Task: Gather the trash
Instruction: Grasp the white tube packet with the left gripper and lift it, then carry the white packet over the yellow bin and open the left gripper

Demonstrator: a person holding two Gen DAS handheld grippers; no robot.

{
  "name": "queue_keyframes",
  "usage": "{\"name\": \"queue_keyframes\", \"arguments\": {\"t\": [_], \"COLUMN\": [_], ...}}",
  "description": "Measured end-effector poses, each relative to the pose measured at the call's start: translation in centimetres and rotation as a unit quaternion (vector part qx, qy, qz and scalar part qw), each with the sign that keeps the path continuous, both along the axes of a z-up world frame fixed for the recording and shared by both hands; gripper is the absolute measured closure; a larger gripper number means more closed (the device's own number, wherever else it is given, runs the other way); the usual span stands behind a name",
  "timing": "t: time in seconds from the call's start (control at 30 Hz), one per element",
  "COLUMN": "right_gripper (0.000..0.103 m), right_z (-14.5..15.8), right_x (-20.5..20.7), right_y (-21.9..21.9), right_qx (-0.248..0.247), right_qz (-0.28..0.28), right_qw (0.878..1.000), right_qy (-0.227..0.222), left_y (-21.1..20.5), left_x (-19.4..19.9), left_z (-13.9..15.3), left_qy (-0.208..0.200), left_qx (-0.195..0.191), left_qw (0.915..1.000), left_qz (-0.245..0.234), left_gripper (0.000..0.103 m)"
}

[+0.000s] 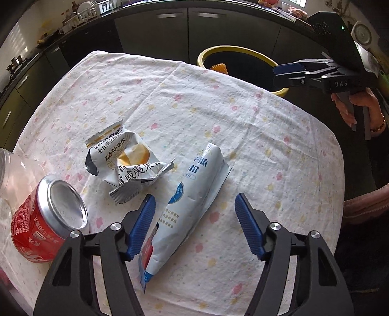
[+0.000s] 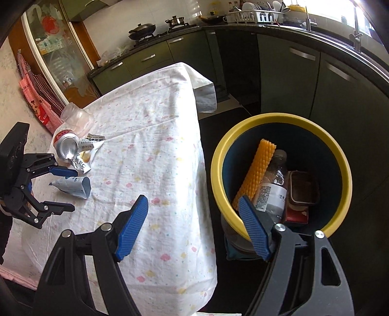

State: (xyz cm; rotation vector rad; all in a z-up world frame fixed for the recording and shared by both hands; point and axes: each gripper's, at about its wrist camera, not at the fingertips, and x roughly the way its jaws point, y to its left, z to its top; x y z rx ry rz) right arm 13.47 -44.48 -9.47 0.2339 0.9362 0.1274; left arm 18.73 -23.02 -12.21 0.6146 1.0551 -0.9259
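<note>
Presently our left gripper [image 1: 194, 223] stands spread astride the white pouch [image 1: 192, 201] mid-tabletop; our right gripper [image 2: 193, 228] gapes empty beside the bin [image 2: 340, 158].

A home kitchen: stove with wok [image 2: 142, 28], dish rack [image 2: 255, 15], green cabinets [image 2: 287, 80].

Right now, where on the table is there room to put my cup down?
The cloth-covered table is bare across its far half, from the crumpled wrapper to the edge by the yellow-rimmed bin, and along the side beyond the white pouch. It is crowded around the red can and clear bottle.
</note>
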Motion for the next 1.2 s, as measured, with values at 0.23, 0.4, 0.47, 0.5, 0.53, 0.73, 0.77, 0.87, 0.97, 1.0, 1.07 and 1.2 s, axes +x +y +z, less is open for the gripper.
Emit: {"name": "queue_keyframes", "arguments": {"t": [0.23,0.4,0.47,0.5,0.53,0.73,0.77,0.87,0.97,1.0,1.07,1.2], "right_gripper": [0.03,0.03,0.03,0.03,0.03,0.03,0.03,0.03,0.03,0.03,0.03,0.03], "right_z": [0.1,-0.1,-0.1,-0.1,-0.1,0.5,0.6,1.1,1.4,1.5,1.7,1.9], "right_x": [-0.2,-0.3,-0.4,-0.4,-0.4,-1.2,-1.4,-2.5,-3.9,-4.4,-5.6,-7.6], "right_y": [-0.4,-0.3,-0.3,-0.3,-0.3,-0.7,-0.9,-1.5,-2.1,-2.3,-2.9,-4.4], "right_qx": [0.009,0.014,0.016,0.017,0.018,0.023,0.024,0.017,0.005,0.002,-0.006,-0.01], "right_qz": [-0.004,-0.003,-0.002,-0.002,-0.002,-0.011,-0.014,-0.027,-0.043,-0.048,-0.062,-0.09], "right_qw": [1.0,1.0,1.0,1.0,1.0,1.0,1.0,0.999,0.999,0.999,0.998,0.996], "right_qy": [-0.003,-0.002,-0.003,-0.003,-0.003,-0.011,-0.014,-0.015,-0.011,-0.012,-0.014,-0.022], "left_y": [0.4,1.4,1.7,1.9,2.0,2.7,2.6,1.9,0.3,-0.4,-2.3,-7.4], "left_x": [0.1,-1.1,-1.6,-2.0,-2.3,-3.4,-3.5,-3.7,-3.9,-3.9,-3.7,-3.0], "left_z": [0.2,0.4,0.4,0.4,0.4,0.9,1.2,2.5,4.1,4.6,5.5,6.8], "left_qy": [-0.004,-0.006,-0.007,-0.005,-0.005,0.002,0.001,-0.004,-0.009,-0.012,-0.016,-0.005], "left_qx": [0.001,0.002,0.002,0.002,0.002,0.0,-0.001,-0.012,-0.023,-0.026,-0.035,-0.058], "left_qw": [1.0,0.9999,0.9999,0.9998,0.9998,0.9989,0.9988,0.9987,0.999,0.9991,0.9991,0.9982], "left_qz": [0.004,0.008,0.014,0.017,0.019,0.046,0.049,0.049,0.037,0.031,0.016,-0.012], "left_gripper": [0.055,0.077,0.082,0.082,0.083,0.085,0.085,0.085,0.085,0.085,0.085,0.085]}}
